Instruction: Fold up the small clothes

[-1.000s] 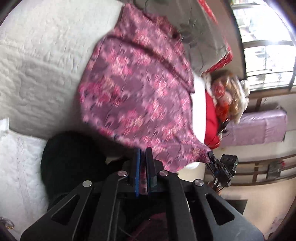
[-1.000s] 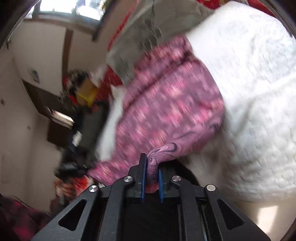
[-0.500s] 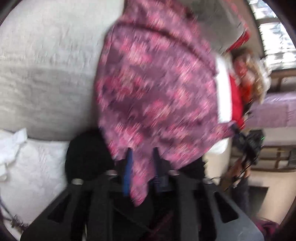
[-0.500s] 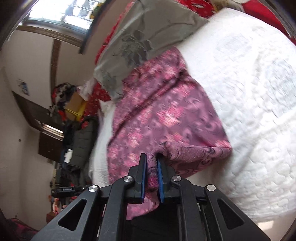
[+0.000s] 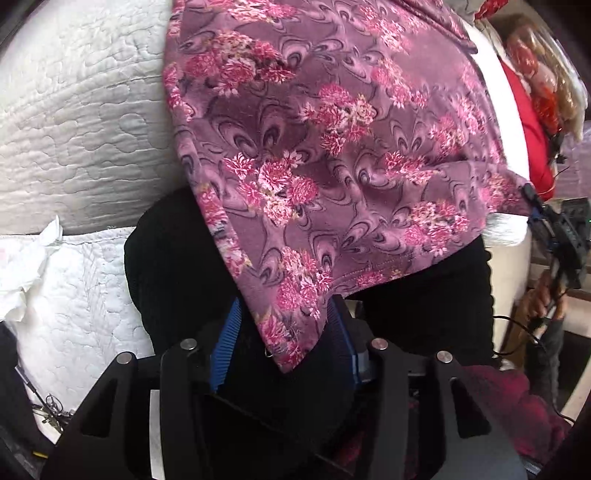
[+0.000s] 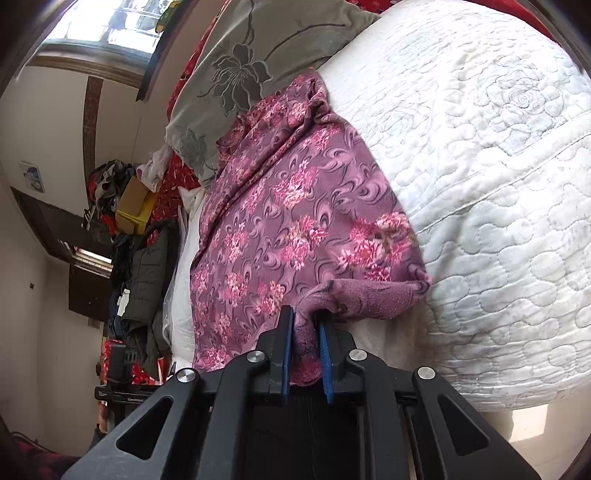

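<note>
On the bed: a white quilted cover [image 6: 498, 177] lies over the whole surface, stitched with cloud shapes and a rose pattern, a little wrinkled near the edge.
Garment: a purple floral garment [image 6: 288, 221] is spread on this cover; its near hem hangs over the edge of the bed toward the grippers, and its far end reaches the pillow.
Pillow: a grey pillow [image 6: 258, 51] with a dark flower print lies at the head of the bed, touching the far end of the garment.
Room: a bright window [image 6: 103, 26] with a brown frame is high on the pale wall; dark wooden furniture stands beside the bed.
Pile at the wall: a yellow cardboard box [image 6: 135, 205] sits among bags and clothes; I cannot tell what is inside it.
Red cloth: red bedding [image 5: 532, 133] shows past the far side of the garment.
Left gripper [image 5: 286, 339]: the jaws have just been opening and now stand moderately apart; a corner of the garment hangs loose between the blue pads, which do not press it.
Right gripper [image 6: 306, 354]: narrow, with the blue pads pinching a bunched fold of the garment's hem.
Below the left gripper: a black knitted cloth [image 5: 173, 266] lies under the garment's corner.
</note>
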The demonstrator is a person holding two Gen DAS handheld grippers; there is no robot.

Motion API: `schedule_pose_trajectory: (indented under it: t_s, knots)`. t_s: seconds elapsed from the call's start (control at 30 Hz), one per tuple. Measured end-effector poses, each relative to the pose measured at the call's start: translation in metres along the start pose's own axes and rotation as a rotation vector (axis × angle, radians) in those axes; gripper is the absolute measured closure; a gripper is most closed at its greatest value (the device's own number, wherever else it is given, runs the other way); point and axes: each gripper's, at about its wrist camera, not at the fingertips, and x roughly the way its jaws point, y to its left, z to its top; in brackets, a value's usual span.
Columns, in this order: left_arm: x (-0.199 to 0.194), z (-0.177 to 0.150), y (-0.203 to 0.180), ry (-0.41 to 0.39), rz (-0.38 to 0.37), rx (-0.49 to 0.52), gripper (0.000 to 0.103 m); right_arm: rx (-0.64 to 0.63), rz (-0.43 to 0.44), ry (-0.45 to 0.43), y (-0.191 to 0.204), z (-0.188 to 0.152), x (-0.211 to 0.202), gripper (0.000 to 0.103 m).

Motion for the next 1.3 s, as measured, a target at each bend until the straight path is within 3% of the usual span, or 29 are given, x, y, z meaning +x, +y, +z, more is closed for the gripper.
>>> schedule_pose_trajectory:
  t_s: [0.07,0.1,0.13,0.17,0.43,0.5,0.73,1.07,1.3]
  knots:
    - [0.0,-0.002,-0.002,-0.014,0.001,-0.012,0.057,-0.001,0.004,0.006,-0.002,-0.003,-0.001,0.088]
    - [0.001,-0.002,-0.001,-0.021,-0.011,-0.025,0.072,-0.001,0.005,0.011,-0.002,-0.005,-0.001,0.088]
    - [0.002,-0.002,0.001,-0.017,-0.032,-0.04,0.098,-0.001,0.002,0.022,-0.004,-0.008,0.0,0.088]
    - [0.006,-0.003,0.005,0.002,-0.082,-0.068,0.1,0.0,-0.004,0.033,-0.005,-0.01,0.002,0.087]
    - [-0.022,-0.006,0.035,-0.129,-0.332,-0.207,0.1,0.024,-0.039,0.138,-0.021,-0.028,0.023,0.085]
    - [-0.036,-0.003,0.043,-0.181,-0.399,-0.238,0.1,-0.015,-0.009,0.123,-0.012,-0.029,0.02,0.093]
    - [-0.067,0.014,0.058,-0.317,-0.546,-0.295,0.1,-0.035,0.15,-0.004,0.022,-0.004,-0.014,0.094]
    - [-0.1,0.061,0.087,-0.463,-0.625,-0.34,0.1,0.042,0.22,-0.137,0.051,0.06,-0.011,0.094]
    - [-0.113,0.122,0.115,-0.555,-0.633,-0.394,0.1,0.087,0.223,-0.197,0.057,0.122,0.019,0.094]
